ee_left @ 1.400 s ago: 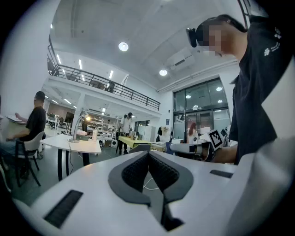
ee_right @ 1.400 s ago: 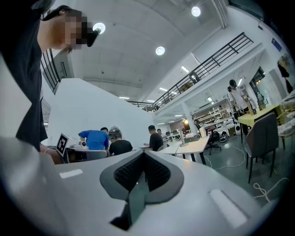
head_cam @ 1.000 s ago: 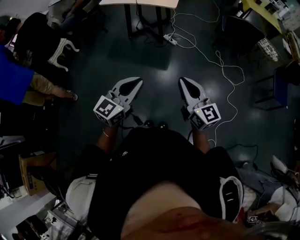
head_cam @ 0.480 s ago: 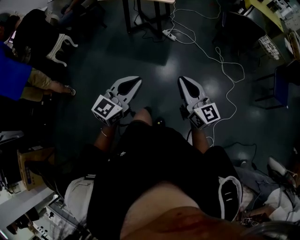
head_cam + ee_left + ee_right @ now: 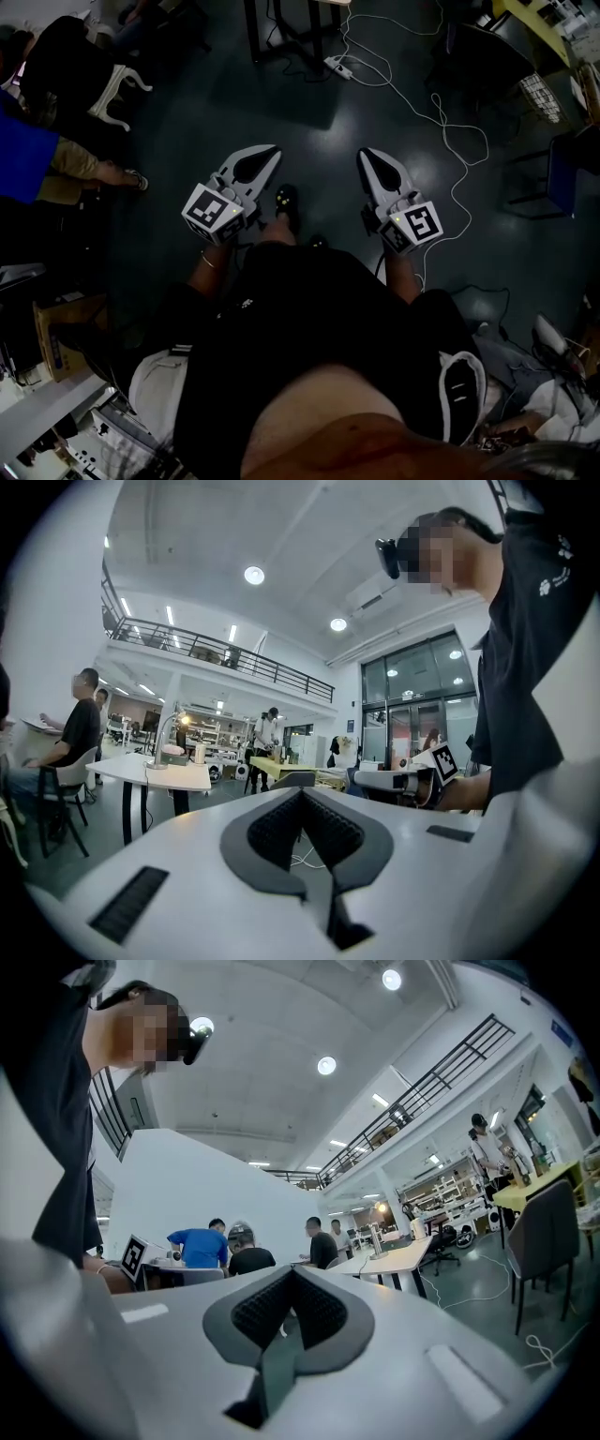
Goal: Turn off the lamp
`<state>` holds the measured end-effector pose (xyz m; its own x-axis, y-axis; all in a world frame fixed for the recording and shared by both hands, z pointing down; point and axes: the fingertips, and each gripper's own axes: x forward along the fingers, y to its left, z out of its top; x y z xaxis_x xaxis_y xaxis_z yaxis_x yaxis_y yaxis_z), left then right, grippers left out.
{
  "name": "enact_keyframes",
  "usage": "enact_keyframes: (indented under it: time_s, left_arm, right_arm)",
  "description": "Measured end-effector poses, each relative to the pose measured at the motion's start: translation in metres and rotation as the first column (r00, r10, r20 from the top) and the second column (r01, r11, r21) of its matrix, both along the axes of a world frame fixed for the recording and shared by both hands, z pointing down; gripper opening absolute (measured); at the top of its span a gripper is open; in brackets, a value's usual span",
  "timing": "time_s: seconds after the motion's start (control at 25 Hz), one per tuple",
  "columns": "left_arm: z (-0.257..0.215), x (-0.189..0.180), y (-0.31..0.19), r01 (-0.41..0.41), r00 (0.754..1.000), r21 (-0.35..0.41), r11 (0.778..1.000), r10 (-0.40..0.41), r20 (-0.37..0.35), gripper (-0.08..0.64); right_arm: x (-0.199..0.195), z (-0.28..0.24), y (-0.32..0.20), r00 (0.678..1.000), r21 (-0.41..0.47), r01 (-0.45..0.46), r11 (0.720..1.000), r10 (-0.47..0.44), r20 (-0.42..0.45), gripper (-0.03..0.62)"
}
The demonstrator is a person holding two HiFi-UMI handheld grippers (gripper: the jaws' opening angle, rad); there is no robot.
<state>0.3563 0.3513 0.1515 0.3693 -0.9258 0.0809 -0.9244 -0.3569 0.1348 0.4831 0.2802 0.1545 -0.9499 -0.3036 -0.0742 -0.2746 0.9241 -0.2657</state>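
Both white hand-held grippers point level and carry nothing: the left gripper (image 5: 302,792) has its dark ribbed pads pressed together, and so has the right gripper (image 5: 289,1270). Well ahead of them across the dark floor, the slim silver gooseneck desk lamp (image 5: 160,745) is lit and stands upright on a white round-cornered table (image 5: 192,779). It lies left of the left gripper's line and right of the right gripper's, so between the two. Neither looks plainly nearer, so I judge the next move is to carry both straight on toward the table.
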Motion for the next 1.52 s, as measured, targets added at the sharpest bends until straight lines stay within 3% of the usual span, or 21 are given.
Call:
enact_keyframes:
  time_s: [0.32,0.56,0.72,1.04,1.52]
  left_arm:
    - [0.003,-0.037,-0.035,0.015,1.000,0.015,1.000,-0.015,-0.023,0.008]
    - [0.004,-0.066,-0.072,-0.034,0.999,0.019,0.999,0.035,-0.023,0.008]
    - [0.002,-0.083,-0.098,-0.053,0.996,0.010,0.999,0.054,-0.072,0.008]
    - [0.004,-0.133,-0.141,-0.074,0.993,-0.013,0.997,0.072,-0.097,0.008]
    - [0.011,-0.206,-0.156,-0.034,0.995,0.016,0.999,0.035,-0.094,0.008]
  right_arm:
    - [-0.029,0.004,-0.032,1.000,-0.004,-0.017,1.000,0.016,-0.017,0.000]
    - [-0.060,0.001,-0.060,0.998,0.001,-0.044,0.999,0.044,-0.033,0.000]
    - [-0.075,0.000,-0.082,0.996,0.000,-0.076,0.997,0.076,-0.053,0.000]
    - [-0.120,-0.002,-0.120,0.991,-0.002,-0.112,0.994,0.112,-0.075,0.000]
    - [-0.194,0.000,-0.142,0.991,0.007,-0.084,0.996,0.084,-0.101,0.000]
